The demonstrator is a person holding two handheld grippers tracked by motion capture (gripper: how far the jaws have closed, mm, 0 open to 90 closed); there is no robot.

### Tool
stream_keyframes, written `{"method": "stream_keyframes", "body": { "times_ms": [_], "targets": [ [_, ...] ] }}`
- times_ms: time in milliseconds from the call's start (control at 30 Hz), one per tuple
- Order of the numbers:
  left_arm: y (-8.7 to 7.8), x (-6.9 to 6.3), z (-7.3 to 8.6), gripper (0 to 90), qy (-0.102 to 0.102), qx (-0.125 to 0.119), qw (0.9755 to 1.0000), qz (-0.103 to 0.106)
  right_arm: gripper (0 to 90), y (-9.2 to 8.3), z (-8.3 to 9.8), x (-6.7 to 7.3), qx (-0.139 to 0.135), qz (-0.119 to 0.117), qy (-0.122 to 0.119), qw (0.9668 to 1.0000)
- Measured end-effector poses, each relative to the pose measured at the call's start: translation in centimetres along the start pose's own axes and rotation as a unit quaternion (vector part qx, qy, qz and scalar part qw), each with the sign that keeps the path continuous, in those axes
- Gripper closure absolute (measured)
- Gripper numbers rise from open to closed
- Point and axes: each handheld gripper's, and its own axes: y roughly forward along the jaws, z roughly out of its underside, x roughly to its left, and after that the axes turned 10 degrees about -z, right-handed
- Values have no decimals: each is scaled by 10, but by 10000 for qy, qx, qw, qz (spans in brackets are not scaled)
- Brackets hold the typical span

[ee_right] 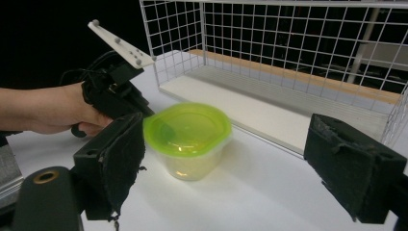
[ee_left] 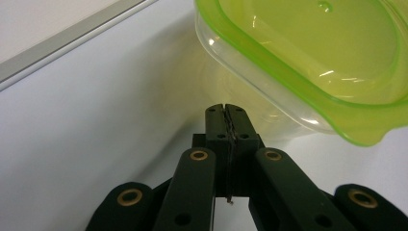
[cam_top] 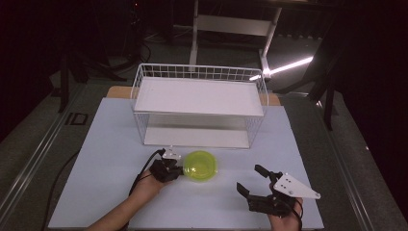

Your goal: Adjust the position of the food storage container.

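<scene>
The green-lidded container (cam_top: 200,166) stands upright on the white worktop (cam_top: 96,159), just in front of the white wire rack (cam_top: 199,103), which lies at its 12 o'clock in the high view. The container has a clear body and a lime-green lid seated on top.

Left gripper (cam_top: 179,169): positioned at the container's 9 o'clock in the high view, held in the person's left hand (cam_top: 146,185). In the left gripper view its jaws are fully closed, pad against pad, with nothing between them. The tips sit low beside the clear wall of the container (ee_left: 308,57), just under the lid's overhang; contact with the wall cannot be confirmed.

Right gripper (cam_top: 250,180): positioned at the container's 4 o'clock, well apart from it, resting near the worktop's front edge. Its jaws are spread wide and hold nothing. In the right gripper view the container (ee_right: 188,137) appears ahead between the two pads, far beyond them.
</scene>
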Motion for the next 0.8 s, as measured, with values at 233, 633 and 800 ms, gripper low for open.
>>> {"method": "stream_keyframes", "body": {
  "times_ms": [233,633,800],
  "targets": [
    [10,-10,-8,900,113,17,9999,85,141,1,0,1,25,-31,-2,10000],
    [3,-13,-9,900,125,-92,9998,124,141,1,1,0,38,-38,-6,10000],
    [-18,-1,1,729,-62,-381,9986,350,144,2,1,1,72,-64,30,9999]
  ]
}}
